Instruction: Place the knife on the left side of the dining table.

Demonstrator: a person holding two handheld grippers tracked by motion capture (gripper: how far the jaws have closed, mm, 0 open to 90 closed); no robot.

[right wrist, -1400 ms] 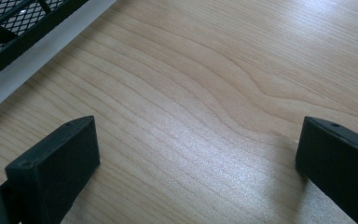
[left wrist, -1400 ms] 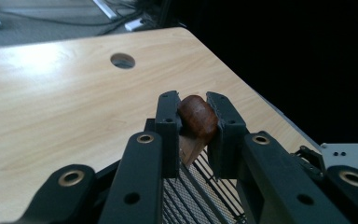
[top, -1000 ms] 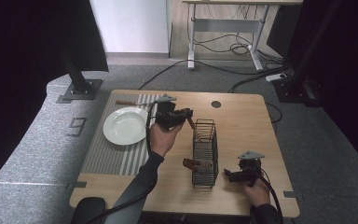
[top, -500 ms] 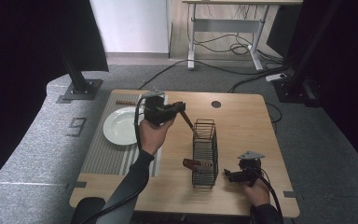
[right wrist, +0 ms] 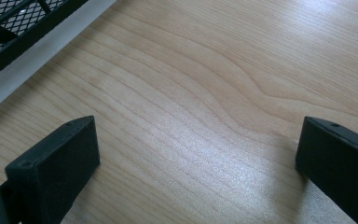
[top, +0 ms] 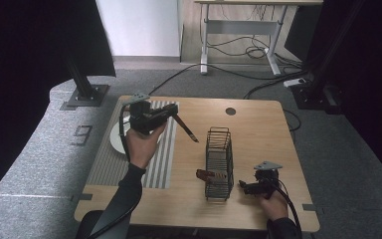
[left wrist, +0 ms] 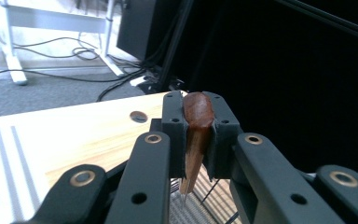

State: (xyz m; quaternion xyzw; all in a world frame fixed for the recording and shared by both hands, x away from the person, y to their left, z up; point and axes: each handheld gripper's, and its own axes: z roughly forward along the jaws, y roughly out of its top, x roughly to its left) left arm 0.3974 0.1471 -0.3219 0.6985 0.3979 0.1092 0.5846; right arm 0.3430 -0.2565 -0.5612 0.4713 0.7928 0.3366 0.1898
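L gripper is pinching a wood-handled utensil by its handle, tip pointing to 4 o'clock toward the wire basket, prob. so it drops in. R gripper is resting at the basket's 3 o'clock w/ jaws spread, holding nothing.

Both grippers are black. The left gripper has blocky matte jaws on broad linkage arms, each arm set with brass-ringed pivot screws and small plain holes. A black cable loops from its body beside the hand, and a grey three-cornered plate caps it. The right gripper carries the same grey plate and a trailing black cable. Both forearms wear dark sleeves.
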